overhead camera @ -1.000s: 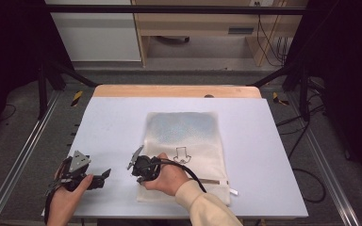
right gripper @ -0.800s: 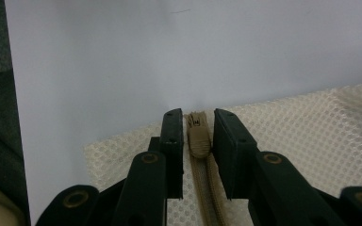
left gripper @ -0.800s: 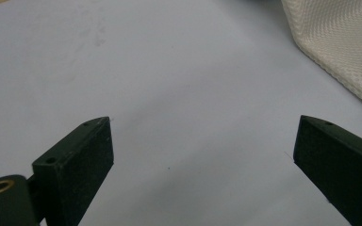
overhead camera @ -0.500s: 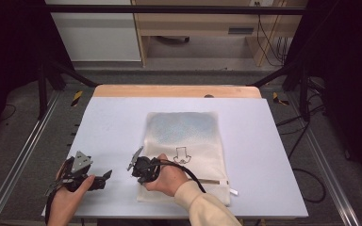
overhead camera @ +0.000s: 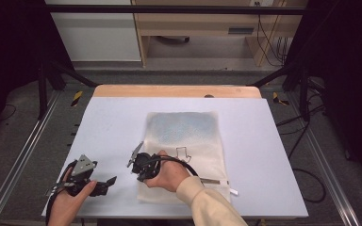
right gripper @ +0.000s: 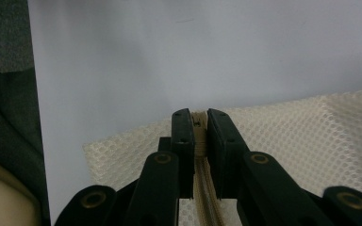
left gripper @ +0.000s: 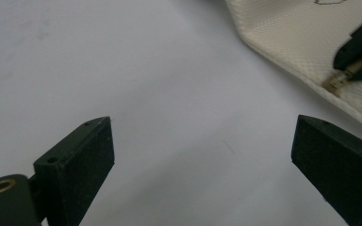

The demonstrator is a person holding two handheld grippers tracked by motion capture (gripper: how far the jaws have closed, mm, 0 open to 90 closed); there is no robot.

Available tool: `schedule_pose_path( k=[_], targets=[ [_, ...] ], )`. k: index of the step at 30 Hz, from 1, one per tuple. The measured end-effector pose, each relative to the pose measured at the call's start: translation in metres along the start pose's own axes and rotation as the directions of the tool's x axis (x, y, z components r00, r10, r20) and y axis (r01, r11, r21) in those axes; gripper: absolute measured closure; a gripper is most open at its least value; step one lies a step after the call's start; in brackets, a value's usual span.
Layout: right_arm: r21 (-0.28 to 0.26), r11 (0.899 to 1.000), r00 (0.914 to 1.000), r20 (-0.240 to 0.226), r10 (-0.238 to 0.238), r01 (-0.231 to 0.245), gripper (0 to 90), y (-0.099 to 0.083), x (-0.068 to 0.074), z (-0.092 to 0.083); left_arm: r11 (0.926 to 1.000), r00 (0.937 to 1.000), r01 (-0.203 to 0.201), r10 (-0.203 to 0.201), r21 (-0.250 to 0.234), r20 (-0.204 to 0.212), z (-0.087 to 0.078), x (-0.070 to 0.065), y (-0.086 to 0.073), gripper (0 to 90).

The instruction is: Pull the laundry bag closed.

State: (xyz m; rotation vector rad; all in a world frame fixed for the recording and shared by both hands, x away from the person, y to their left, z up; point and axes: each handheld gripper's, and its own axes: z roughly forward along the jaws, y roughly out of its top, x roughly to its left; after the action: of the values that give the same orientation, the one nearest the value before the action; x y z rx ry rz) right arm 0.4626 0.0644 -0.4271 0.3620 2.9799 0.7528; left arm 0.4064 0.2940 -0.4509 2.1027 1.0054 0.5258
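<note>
A cream mesh zip bag [overhead camera: 188,136] lies flat on the white table [overhead camera: 113,122], its zipper [overhead camera: 212,180] running along the near edge. My right gripper [overhead camera: 140,177] is at the bag's near left corner. In the right gripper view the right gripper [right gripper: 199,120] is shut on the beige zipper tape [right gripper: 202,188], with the mesh [right gripper: 311,136] spreading out to the right. My left gripper [overhead camera: 106,184] rests low over bare table to the left of the bag. In its own view the left gripper [left gripper: 202,125] stands wide open with nothing between the fingers, and the bag's corner [left gripper: 287,37] lies beyond it.
A small white pull tab [overhead camera: 233,191] sticks out at the bag's near right corner. A wooden strip [overhead camera: 176,91] runs along the table's far edge. Metal rails [overhead camera: 23,155] and dark floor flank the table.
</note>
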Motion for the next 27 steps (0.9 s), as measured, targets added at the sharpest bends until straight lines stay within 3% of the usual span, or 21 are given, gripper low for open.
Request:
schedule_pose_path(
  k=[1,4,8,9,10,13,15,17,18,21,23,27],
  targets=[
    [0.0,1.0,1.0,0.0,0.0,0.0,81.9,0.0,0.0,0.0,1.0,1.0,0.0,0.0,0.0,0.0,0.0,0.0,0.0,6.5],
    [0.009,1.0,0.9999,-0.013,0.0,0.0,81.8,0.004,-0.003,-0.006,0.9999,0.9981,-0.006,0.007,-0.013,0.061,0.0,-0.015,0.003,6.9],
    [0.011,1.0,0.9999,-0.014,-0.002,0.002,81.8,0.007,-0.003,-0.01,0.9997,0.9942,-0.019,0.021,-0.016,0.106,0.003,-0.027,0.006,7.5],
    [0.011,1.0,0.9998,-0.021,0.0,0.0,81.8,0.007,-0.004,-0.011,0.9997,0.9867,-0.005,0.009,-0.023,0.162,0.006,-0.032,0.007,8.8],
    [0.014,1.0,0.9998,-0.021,-0.002,0.002,81.8,0.008,-0.005,-0.012,0.9997,0.9867,-0.005,0.009,-0.023,0.162,0.006,-0.032,0.007,11.3],
    [0.022,1.0,0.9998,-0.019,-0.009,0.01,81.9,0.009,-0.005,-0.012,0.9982,0.972,0.045,-0.035,-0.039,0.233,0.013,-0.035,0.008,14.6],
    [0.02,1.0,0.9998,-0.015,-0.015,0.015,81.9,0.01,-0.004,-0.013,0.9975,0.9692,0.054,-0.042,-0.045,0.243,0.014,-0.035,0.009,16.8],
    [0.018,1.0,0.9997,-0.014,-0.019,0.019,81.9,0.011,-0.004,-0.013,0.9937,0.9532,0.098,-0.077,-0.056,0.292,0.015,-0.035,0.009,16.9],
    [0.017,1.0,0.9997,-0.016,-0.019,0.02,81.9,0.011,-0.004,-0.014,0.9926,0.9492,0.107,-0.085,-0.057,0.303,0.016,-0.036,0.008,18.3],
    [0.007,1.0,0.9996,-0.022,-0.02,0.02,81.9,0.011,-0.005,-0.016,0.9939,0.944,0.103,-0.086,-0.038,0.319,0.022,-0.04,0.009,19.6],
    [0.001,1.0,0.9995,-0.026,-0.015,0.015,81.9,0.01,-0.007,-0.018,0.993,0.9342,0.112,-0.091,-0.039,0.345,0.027,-0.043,0.011,20.4],
    [-0.011,1.0,0.9995,-0.026,-0.016,0.016,81.9,0.01,-0.007,-0.019,0.9944,0.9335,0.1,-0.081,-0.036,0.349,0.035,-0.047,0.015,21.0]
  ],
)
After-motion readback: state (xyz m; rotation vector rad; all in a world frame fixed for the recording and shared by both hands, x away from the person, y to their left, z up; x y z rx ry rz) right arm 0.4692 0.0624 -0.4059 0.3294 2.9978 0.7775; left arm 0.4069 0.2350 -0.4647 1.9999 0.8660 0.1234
